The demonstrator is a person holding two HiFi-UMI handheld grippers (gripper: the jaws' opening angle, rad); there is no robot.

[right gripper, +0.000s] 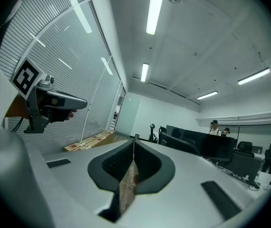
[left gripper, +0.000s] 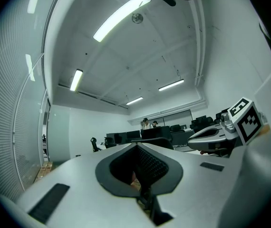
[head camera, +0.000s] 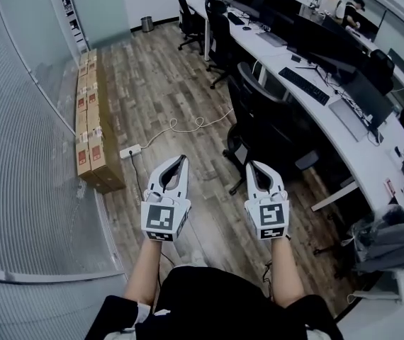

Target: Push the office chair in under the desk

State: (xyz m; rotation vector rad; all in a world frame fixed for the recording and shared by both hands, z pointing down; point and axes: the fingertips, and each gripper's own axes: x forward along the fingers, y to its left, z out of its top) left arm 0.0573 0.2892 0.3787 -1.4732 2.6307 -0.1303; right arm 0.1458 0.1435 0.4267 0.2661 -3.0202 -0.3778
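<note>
Black office chair (head camera: 262,115) off the surface's (head camera: 351,149) near edge. Both clenched empty: left claw (head camera: 182,160), right claw (head camera: 251,166). Risk: off-centre shove, chair swivelling aside.

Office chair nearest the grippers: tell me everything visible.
The office chair is black, with a tall back and a wheeled base on the wood floor. It stands upright, pulled out from the white desk into the aisle. The left gripper and right gripper appear short of it, not touching.
</note>
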